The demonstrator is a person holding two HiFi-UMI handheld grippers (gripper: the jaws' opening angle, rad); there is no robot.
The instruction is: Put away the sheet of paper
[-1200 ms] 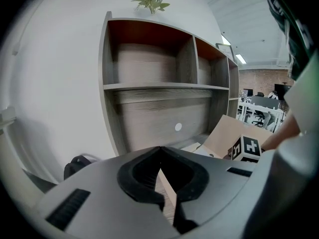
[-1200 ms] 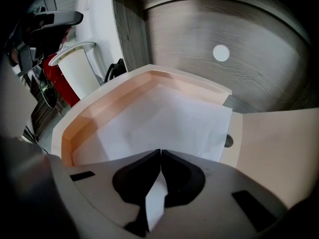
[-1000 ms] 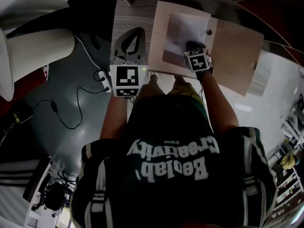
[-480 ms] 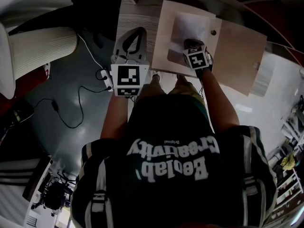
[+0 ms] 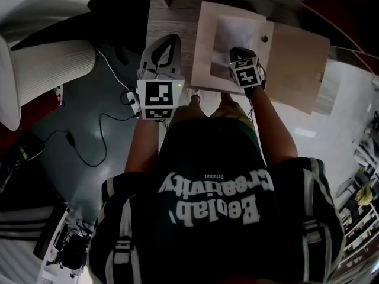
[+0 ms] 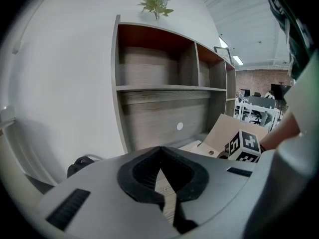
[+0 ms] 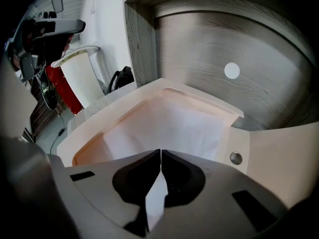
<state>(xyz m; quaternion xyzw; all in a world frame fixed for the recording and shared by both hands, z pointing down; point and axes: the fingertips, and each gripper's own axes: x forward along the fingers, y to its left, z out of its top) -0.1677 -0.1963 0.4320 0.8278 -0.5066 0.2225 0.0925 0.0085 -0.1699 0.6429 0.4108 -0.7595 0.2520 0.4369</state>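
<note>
Nudged slightly up-frame, right gripper [image 7: 160,156] clamped sheet of paper [image 7: 169,126] inside beige folder [image 7: 112,114]; left gripper [image 6: 162,156] closed, empty.

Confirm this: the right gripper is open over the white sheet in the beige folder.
Not open: the right gripper is shut, its jaws pinching the near edge of the white sheet, as the right gripper view shows. The sheet is in the beige folder.

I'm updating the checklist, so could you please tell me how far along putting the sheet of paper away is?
Done: the sheet lies in the recess of the open beige folder. In hand: the right gripper has its jaws shut at the sheet's near edge; whether they pinch it I cannot tell. The left gripper is shut and empty. Left: probably closing the flap.
</note>
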